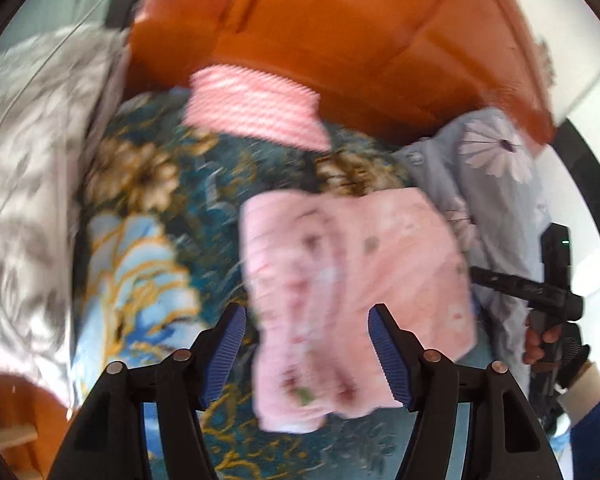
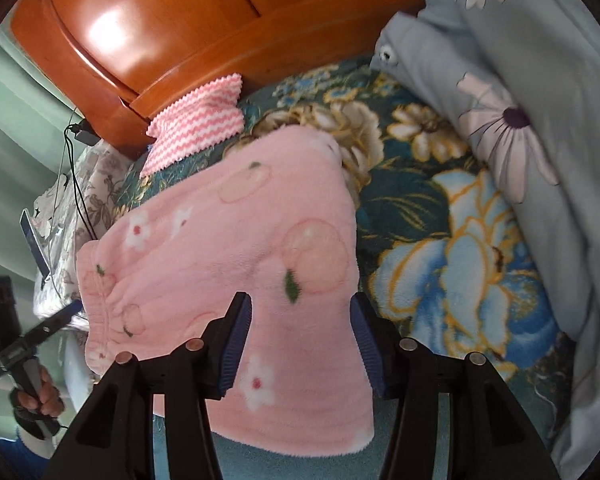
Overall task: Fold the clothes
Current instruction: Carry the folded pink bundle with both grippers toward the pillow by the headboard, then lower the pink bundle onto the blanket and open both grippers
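Note:
A folded pink fleece garment (image 2: 236,256) with flower and peach prints lies on the floral bedspread (image 2: 440,240). In the left wrist view, which is motion-blurred, the same pink garment (image 1: 352,280) lies just past my left gripper (image 1: 306,344), whose blue-padded jaws stand open above its near edge. My right gripper (image 2: 300,336) is open too, hovering over the garment's near part with nothing pinched. A pink-and-white zigzag cloth (image 2: 196,128) lies folded near the wooden headboard (image 2: 160,32). The other gripper's handle and the hand holding it (image 1: 548,304) show at the frame's right edge.
A pale blue quilt (image 2: 540,140) with daisy prints is bunched along the right side of the bed. A grey-patterned pillow (image 1: 32,168) lies on the left. A phone (image 2: 34,240) and a cable (image 2: 74,184) lie near the bed's far corner, by green curtains (image 2: 8,128).

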Demonstrator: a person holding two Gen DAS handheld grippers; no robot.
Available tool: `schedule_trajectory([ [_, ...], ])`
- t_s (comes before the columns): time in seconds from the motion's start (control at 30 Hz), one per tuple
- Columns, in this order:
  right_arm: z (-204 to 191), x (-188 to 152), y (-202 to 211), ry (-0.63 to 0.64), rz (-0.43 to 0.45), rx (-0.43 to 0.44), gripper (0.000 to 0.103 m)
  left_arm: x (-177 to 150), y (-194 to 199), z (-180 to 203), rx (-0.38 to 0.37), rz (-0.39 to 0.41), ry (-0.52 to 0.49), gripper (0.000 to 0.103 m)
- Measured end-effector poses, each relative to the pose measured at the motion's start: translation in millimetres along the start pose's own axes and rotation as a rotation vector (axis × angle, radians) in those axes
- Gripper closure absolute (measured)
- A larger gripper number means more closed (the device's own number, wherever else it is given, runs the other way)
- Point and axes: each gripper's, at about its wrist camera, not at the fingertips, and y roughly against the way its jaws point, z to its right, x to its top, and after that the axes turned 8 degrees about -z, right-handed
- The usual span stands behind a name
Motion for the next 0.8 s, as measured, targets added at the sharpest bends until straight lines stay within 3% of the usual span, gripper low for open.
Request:
schedule_trajectory([
  [0.13,-15.8,-9.2,-2.8,0.035,0.012,-0.052,0.05,19.9,-10.3,59.4,0.004,0.026,-0.189,0.035],
  [0.2,-18.7,-13.8,-8.3,0.043,0.011,-0.073,0.05,26.5,-25.5,70.6,0.008,0.015,-0.232,0.035],
  [0.33,-24.4,-23.0,-19.1,0.061,0.009,-0.116,0.05,34.7,-52.5,54.6,0.049,-0.014,-0.24,0.035],
  [0.53,-33.0,-36.7,-35.5,0.087,0.007,-0.18,0.05,36.5,-67.8,25.0,0.016,-0.033,-0.178,0.035],
  [0.63,-29.1,-39.4,-40.3,0.055,0.016,-0.184,0.05,32.5,-76.9,22.6,0.035,-0.043,-0.193,0.035],
  [0.8,-33.4,-44.9,-38.8,0.042,0.04,-0.208,0.05,16.3,-51.9,34.8,0.078,0.024,-0.224,0.035],
])
